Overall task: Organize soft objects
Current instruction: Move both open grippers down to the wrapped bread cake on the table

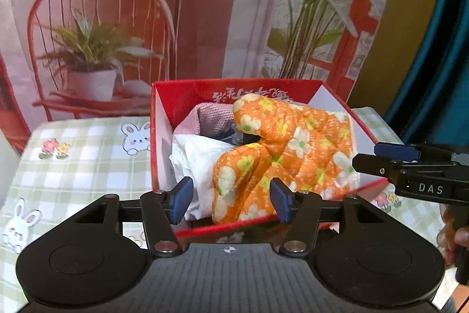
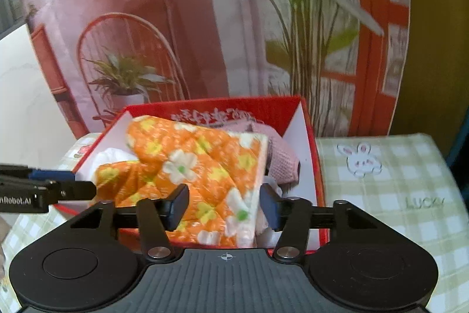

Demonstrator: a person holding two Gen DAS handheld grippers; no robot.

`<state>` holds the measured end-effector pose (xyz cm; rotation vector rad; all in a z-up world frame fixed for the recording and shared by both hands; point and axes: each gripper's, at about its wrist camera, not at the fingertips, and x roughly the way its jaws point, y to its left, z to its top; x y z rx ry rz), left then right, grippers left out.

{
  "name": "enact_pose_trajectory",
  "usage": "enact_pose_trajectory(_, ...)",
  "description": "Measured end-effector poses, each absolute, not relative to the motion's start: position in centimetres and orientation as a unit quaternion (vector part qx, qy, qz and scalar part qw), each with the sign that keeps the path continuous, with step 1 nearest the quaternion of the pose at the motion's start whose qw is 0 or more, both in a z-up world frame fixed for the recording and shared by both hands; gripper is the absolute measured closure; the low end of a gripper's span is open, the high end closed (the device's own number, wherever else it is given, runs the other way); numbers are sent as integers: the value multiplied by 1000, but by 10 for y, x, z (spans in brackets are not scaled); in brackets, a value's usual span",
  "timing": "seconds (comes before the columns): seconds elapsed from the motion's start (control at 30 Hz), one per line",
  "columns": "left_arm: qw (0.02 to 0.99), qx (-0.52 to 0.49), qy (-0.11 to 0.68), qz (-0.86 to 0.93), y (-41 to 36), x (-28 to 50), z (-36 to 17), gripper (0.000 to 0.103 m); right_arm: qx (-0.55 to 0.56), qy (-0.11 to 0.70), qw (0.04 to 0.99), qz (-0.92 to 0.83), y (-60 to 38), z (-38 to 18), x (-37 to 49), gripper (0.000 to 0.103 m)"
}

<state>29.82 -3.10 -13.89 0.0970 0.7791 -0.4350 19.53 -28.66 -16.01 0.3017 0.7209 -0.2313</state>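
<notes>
A red box (image 1: 164, 137) (image 2: 312, 143) with white inner walls stands on the table. In it lie an orange flowered quilted cloth (image 1: 287, 143) (image 2: 193, 160), a pink waffle cloth (image 1: 211, 119) (image 2: 278, 157) and a white cloth (image 1: 199, 154) (image 2: 108, 156). My left gripper (image 1: 230, 200) is open and empty, just before the box's near wall. My right gripper (image 2: 224, 207) is open and empty over the box's near edge, its jaws either side of the orange cloth's corner without pinching it. Each gripper shows in the other's view, the right one (image 1: 363, 157) and the left one (image 2: 82, 182).
A green checked tablecloth (image 1: 70, 166) (image 2: 395, 181) with rabbit prints covers the table. A printed backdrop (image 1: 176, 19) with a red chair and plants hangs right behind the box. A teal curtain (image 1: 439, 49) hangs at the right.
</notes>
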Motion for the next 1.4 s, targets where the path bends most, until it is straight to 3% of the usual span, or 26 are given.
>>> enact_pose_trajectory(0.27,905,50,360,-223,-18,238,-137,39,118,331,933,-83,-254,-163,142,52)
enact_pose_trajectory(0.47,897,14,372,-237,-15,196,-162,39,121,351,926,-68,-221,-195,97,52)
enact_pose_trajectory(0.6,885,-33,396,-242,-17,178,-185,39,164,324,929,-73,-205,-208,62,51)
enact_pose_trajectory(1.0,879,-45,402,-252,-24,145,-226,40,109,340,931,-74,-174,-244,14,50)
enact_pose_trajectory(1.1,879,-29,400,-257,-28,143,-231,40,93,338,934,-64,-170,-249,15,35)
enact_pose_trajectory(1.4,867,-41,422,-260,-33,153,-245,41,72,350,933,-41,-163,-267,20,30)
